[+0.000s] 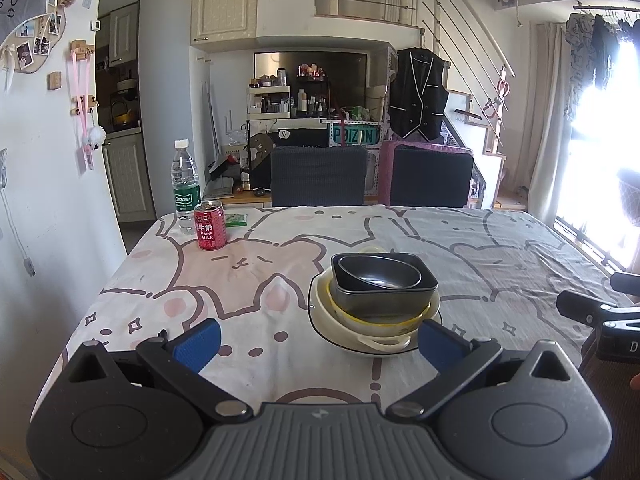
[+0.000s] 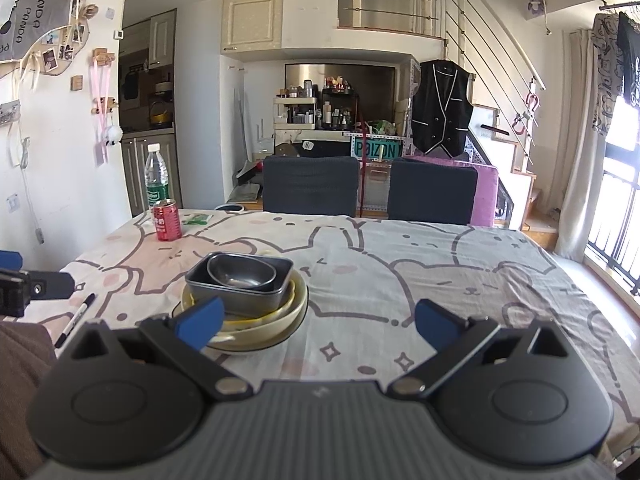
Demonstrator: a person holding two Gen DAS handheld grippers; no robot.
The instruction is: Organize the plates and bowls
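Dishes sit stacked mid-counter: oval metal bowl [image 1: 380, 276] in a rectangular dark pan [image 1: 384, 288], long axes left-right, on cream bowls [image 1: 380, 320]. Left claw [image 1: 318, 340] released, right claw [image 2: 318, 322] released, both empty.

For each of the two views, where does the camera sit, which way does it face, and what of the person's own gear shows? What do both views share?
Left wrist: sits on the left gripper, facing across the table toward the chairs; jaws open, dish stack ahead toward its right side; the right gripper's edge shows at far right.
Right wrist: sits on the right gripper, same heading; jaws open, dish stack ahead-left; a marker lies left.
Shared: the stack, red can, water bottle, bunny tablecloth.
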